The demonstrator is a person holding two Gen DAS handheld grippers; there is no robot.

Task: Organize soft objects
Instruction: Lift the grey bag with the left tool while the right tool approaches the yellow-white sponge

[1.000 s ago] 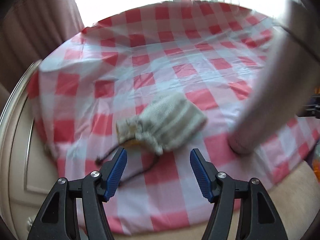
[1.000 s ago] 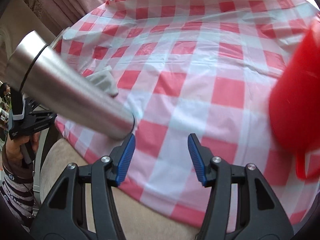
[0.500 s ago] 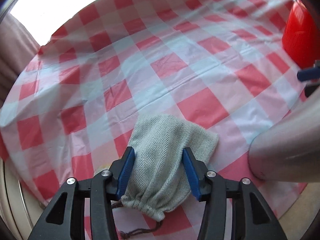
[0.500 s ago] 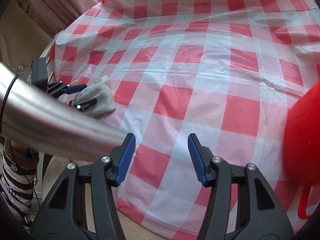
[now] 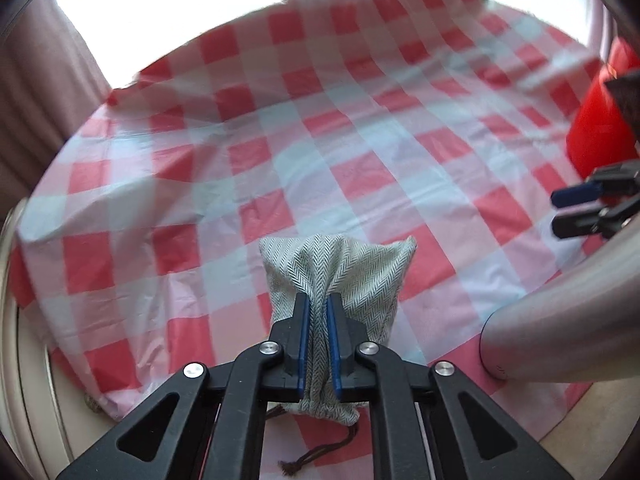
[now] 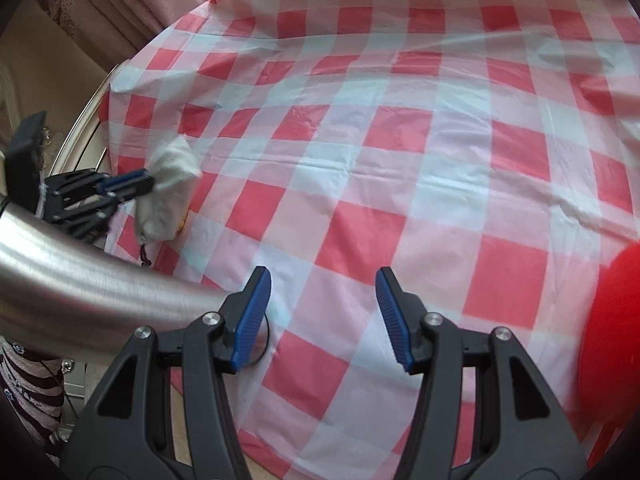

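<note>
A grey herringbone drawstring pouch [image 5: 340,276] is pinched in my left gripper [image 5: 318,304], whose blue pads are shut on its middle; it looks lifted a little off the red-and-white checked cloth [image 5: 280,160]. Its brown cord [image 5: 304,460] hangs below. The pouch [image 6: 168,192] and the left gripper [image 6: 120,186] also show at the left of the right wrist view. My right gripper [image 6: 324,312] is open and empty above the cloth [image 6: 400,160] near the table's front edge; it shows at the right of the left wrist view [image 5: 580,208].
A shiny metal cylinder [image 5: 568,328] lies on the cloth between the two grippers, also in the right wrist view [image 6: 100,292]. A red plastic container [image 5: 600,120] stands at the right, its edge in the right wrist view [image 6: 612,340]. Curtains [image 6: 100,8] hang behind the table.
My left gripper moved onto the pouch, then shut on it and raised it. My right gripper shifted left, so the red container slid to the frame's edge.
</note>
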